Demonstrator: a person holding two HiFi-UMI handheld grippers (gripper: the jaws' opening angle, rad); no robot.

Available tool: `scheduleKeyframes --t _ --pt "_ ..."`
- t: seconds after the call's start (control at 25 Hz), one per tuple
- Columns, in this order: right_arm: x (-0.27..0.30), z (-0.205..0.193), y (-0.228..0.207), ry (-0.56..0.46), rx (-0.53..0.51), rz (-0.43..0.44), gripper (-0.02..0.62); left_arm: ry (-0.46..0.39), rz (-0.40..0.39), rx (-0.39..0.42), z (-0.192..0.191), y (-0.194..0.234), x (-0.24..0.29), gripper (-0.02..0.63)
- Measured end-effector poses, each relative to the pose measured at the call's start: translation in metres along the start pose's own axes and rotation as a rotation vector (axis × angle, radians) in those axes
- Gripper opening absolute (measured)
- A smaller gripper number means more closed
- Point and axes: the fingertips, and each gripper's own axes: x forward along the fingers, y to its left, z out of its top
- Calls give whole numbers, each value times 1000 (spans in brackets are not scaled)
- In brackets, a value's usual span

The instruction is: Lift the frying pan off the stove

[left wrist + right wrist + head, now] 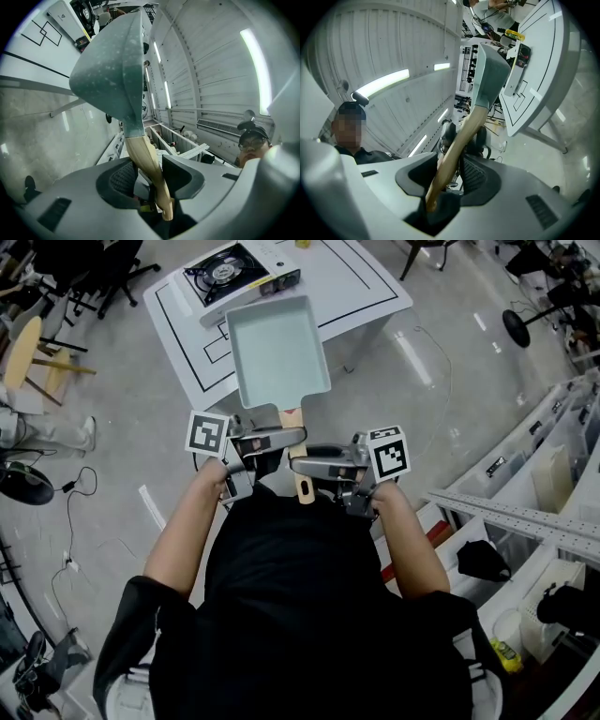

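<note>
Wooden handle (303,487), rectangular teal frying pan (277,352)

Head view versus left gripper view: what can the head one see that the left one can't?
Only the head view shows the frying pan's pale inside and the person's arms. Only the left gripper view shows the pan's speckled underside and ceiling lights. Both show the left gripper shut on the wooden handle, and the white table.
</note>
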Motion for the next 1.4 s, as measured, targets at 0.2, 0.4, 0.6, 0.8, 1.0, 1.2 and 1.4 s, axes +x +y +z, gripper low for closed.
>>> scheduleKeyframes --t 0.2,0.4,0.6,0.8,1.0,1.2,1.4 --pt "27 -15 -6 -29 23 -27 160 38 -2 -30 -13 8 -28 167" --pt "61 -25 -8 -80 19 -63 161 94 -32 -56 -21 6 -61 170" --pt "96 -34 -11 -106 -6 -80 161 117 -63 -63 -26 2 -94 170" --pt "123 -44 -13 -135 -22 -101 164 151 -69 -79 -34 1 -123 172" --pt "136 -47 -14 -194 -25 -108 164 197 -75 -69 -37 0 -135 171" --pt "149 -49 -15 -227 -32 -91 164 218 -88 -78 -39 -5 -146 172" --pt "145 -51 -7 -218 -58 -75 166 213 -119 -88 -41 -12 -143 172"
